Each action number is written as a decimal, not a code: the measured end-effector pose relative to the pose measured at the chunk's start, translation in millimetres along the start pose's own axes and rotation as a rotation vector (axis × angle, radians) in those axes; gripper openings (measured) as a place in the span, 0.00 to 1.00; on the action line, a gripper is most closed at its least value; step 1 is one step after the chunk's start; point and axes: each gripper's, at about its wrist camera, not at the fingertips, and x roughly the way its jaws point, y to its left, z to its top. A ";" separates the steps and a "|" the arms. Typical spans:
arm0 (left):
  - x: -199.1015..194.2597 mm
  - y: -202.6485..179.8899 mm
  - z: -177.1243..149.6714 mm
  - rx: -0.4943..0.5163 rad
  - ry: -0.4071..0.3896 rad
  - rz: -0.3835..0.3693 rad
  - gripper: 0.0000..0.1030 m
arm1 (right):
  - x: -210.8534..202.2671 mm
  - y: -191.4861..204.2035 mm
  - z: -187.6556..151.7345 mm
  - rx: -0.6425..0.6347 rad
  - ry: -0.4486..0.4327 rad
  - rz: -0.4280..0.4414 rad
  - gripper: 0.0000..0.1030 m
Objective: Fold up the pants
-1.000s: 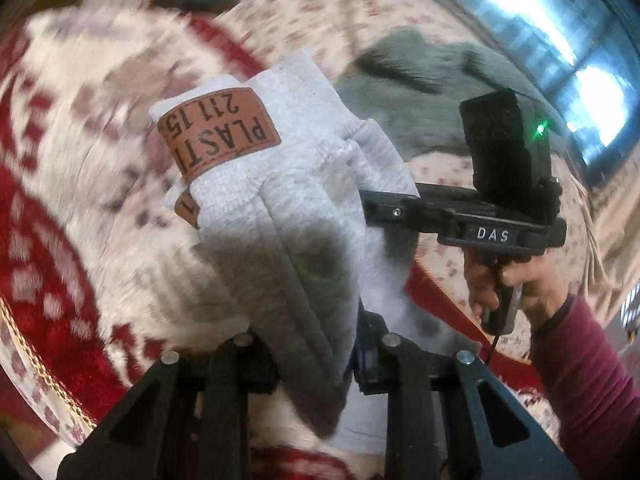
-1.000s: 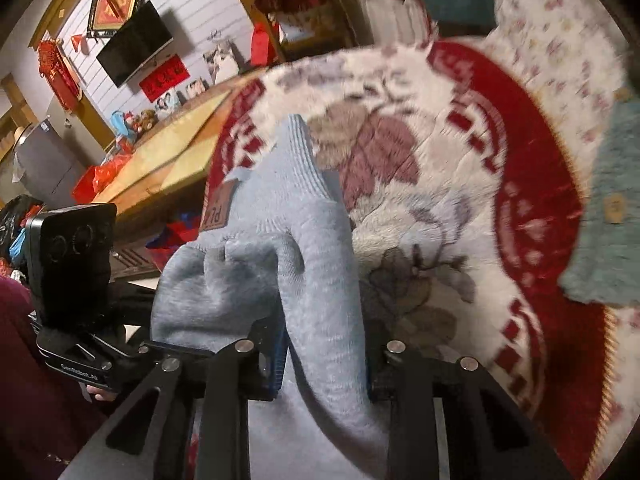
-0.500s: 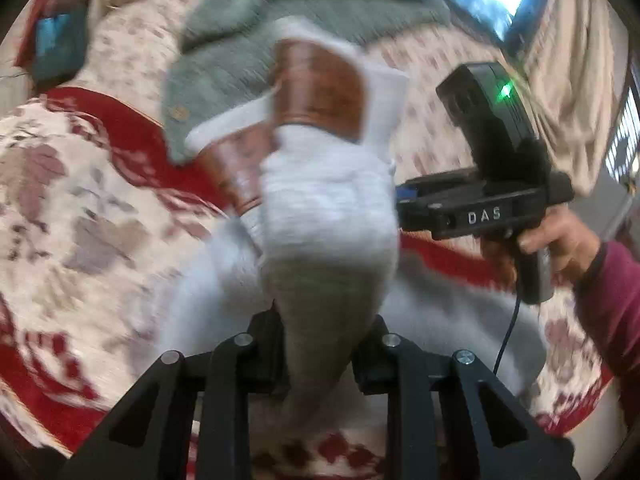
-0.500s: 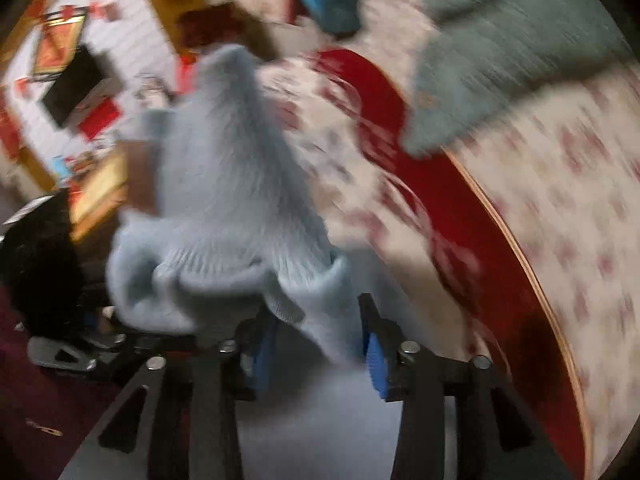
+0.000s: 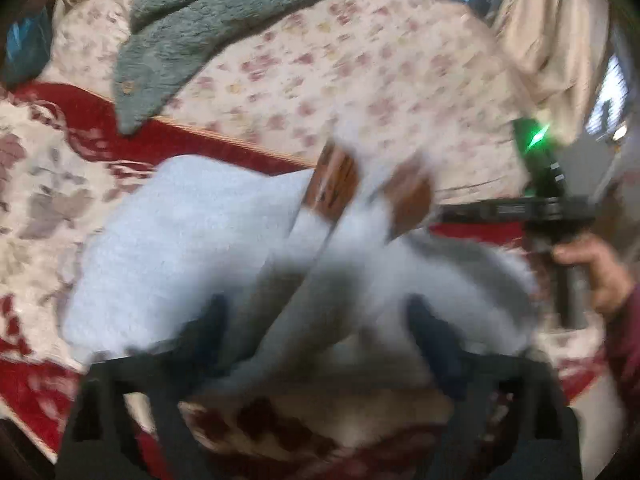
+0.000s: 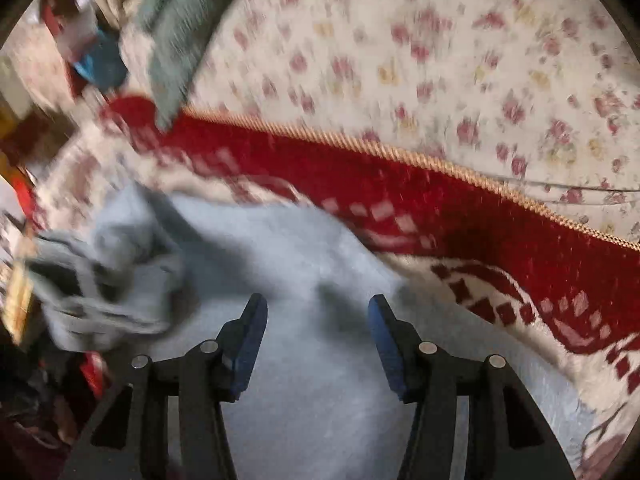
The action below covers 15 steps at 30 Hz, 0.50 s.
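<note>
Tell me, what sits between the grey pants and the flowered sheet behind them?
In the right wrist view, the blanket's red band with its gold cord edge separates the grey pants from the flowered sheet.

The brown patch (image 5: 330,186) on the pants (image 5: 180,240) is too blurred to read.

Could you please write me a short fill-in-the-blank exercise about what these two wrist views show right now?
1. The light grey pants lie on a blanket patterned in white and ____.
2. The right tool has its jaws ____, with no cloth pinched between them.
3. The patches sewn on the pants are ____ in colour.
4. The furry garment lying on the floral sheet is ____.

Missing words: red; open; brown; grey-green
</note>
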 end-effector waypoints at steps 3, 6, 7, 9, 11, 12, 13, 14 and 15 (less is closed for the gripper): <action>-24.4 -21.2 -1.5 0.069 -0.053 -0.072 0.95 | -25.6 20.8 2.5 0.051 -0.080 0.078 0.56; -39.5 -30.7 -1.3 0.117 -0.058 -0.107 0.96 | -43.5 53.9 -3.6 0.030 -0.103 0.162 0.59; -44.5 -27.3 -0.7 0.106 -0.056 -0.106 0.96 | -45.0 65.3 -4.8 0.010 -0.103 0.190 0.60; -47.1 -17.2 0.7 0.083 -0.055 -0.075 0.96 | -40.5 90.2 -5.4 -0.022 -0.087 0.219 0.63; -48.2 -2.7 3.9 0.049 -0.061 -0.020 0.96 | -26.4 108.9 -6.3 -0.043 -0.071 0.239 0.63; -47.7 4.0 5.5 0.033 -0.063 -0.002 0.96 | -19.1 113.7 -7.3 -0.039 -0.070 0.228 0.63; -46.5 11.4 7.7 0.017 -0.067 0.013 0.96 | -9.2 115.7 -7.7 -0.027 -0.063 0.213 0.63; -44.0 19.8 9.5 0.002 -0.070 0.035 0.96 | 6.0 114.6 -6.9 -0.006 -0.049 0.201 0.63; -40.7 26.2 10.3 -0.008 -0.067 0.059 0.96 | 16.6 112.1 -9.5 -0.001 -0.047 0.175 0.63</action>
